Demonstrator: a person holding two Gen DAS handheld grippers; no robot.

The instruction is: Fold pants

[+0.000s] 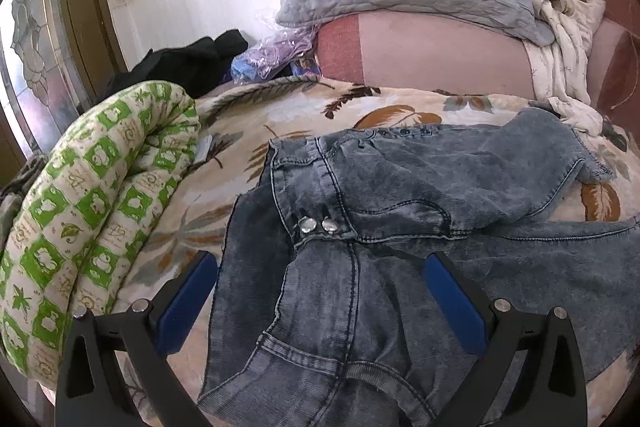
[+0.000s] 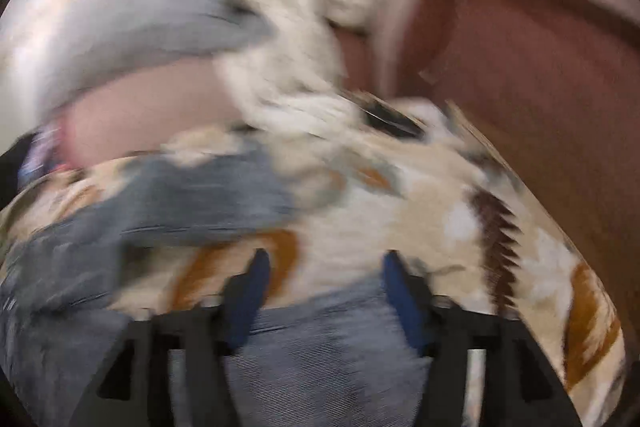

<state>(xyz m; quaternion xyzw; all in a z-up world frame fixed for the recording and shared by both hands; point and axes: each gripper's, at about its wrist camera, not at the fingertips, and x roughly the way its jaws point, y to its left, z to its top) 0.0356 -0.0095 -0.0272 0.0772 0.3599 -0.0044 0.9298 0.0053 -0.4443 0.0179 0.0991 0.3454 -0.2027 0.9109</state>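
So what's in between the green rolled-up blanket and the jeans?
In the left wrist view, only a strip of the leaf-print bedspread lies between the green blanket and the jeans.

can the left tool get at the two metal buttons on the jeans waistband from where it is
Probably yes. The left tool is open above the jeans, and the two metal buttons lie exposed just ahead of its fingertips, with no other fabric over them. The green patterned quilt sits off to the side.
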